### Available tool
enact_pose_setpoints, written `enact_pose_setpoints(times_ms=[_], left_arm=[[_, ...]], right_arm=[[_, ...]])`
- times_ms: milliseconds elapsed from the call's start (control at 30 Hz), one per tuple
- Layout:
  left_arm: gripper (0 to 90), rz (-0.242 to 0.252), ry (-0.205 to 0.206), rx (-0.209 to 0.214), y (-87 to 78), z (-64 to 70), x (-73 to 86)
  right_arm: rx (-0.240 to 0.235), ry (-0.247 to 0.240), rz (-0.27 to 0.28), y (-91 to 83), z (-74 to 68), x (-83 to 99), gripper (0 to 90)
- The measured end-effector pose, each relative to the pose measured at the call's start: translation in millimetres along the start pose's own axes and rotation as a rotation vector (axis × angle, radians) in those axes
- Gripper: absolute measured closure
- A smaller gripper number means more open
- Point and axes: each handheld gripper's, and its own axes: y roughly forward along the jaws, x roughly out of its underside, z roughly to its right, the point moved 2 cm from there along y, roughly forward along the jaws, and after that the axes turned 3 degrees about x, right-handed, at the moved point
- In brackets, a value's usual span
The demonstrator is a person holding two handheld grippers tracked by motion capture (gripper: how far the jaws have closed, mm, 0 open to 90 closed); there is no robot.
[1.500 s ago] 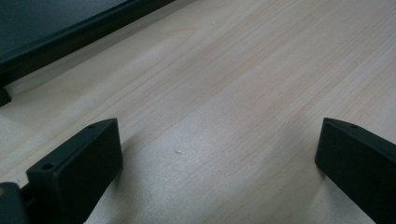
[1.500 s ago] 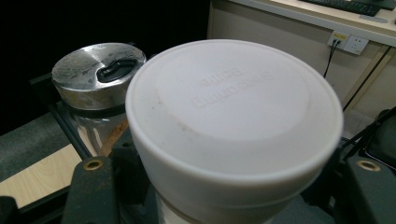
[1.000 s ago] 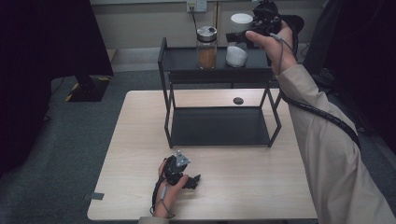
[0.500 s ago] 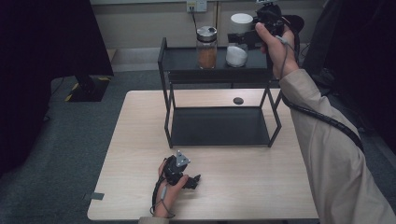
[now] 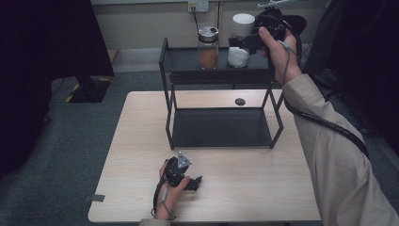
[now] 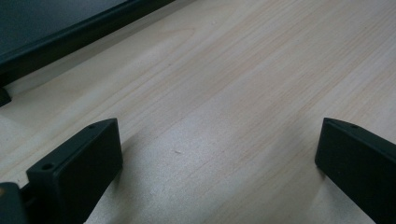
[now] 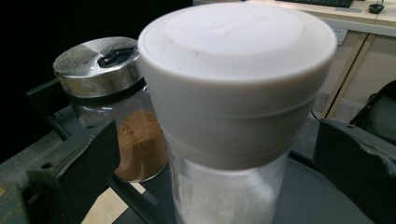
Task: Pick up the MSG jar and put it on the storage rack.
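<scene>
Counter (image 5: 141, 155): one, pale wood.
Left tongs (image 5: 196, 181): one set, resting near the counter's near edge, jaws spread wide over bare wood, grasping nothing.
Shelf rack (image 5: 165, 89): one, black, two tiers, on the far half of the counter.
Jars: two, both on the rack's top tier. Metal-lidded jar (image 5: 208, 47), brown powder, at left; white-capped jar (image 5: 241, 40), white contents, just to its right.
Small dark disc (image 5: 240, 101): one, on the counter behind the rack.
Right tongs (image 5: 241, 43): one set, jaws released, standing either side of the white-capped jar without visibly pressing it.
Change from a second ago: right tongs have closed in around the white-capped jar; left tongs unmoved.
</scene>
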Motion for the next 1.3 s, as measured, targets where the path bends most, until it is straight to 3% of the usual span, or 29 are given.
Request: enact_pose_setpoints(times_ms=[600,1300], left_arm=[[0.0,0.0,0.0,-0.001,-0.1,0.1,0.0],[0.0,0.0,-0.001,0.0,-0.1,0.1,0.0]], right_arm=[[-0.002,0.012,0.007,-6.7,-0.9,16.5,0.0],[-0.036,0.007,-0.009,-17.8,-3.4,43.4,0.3]])
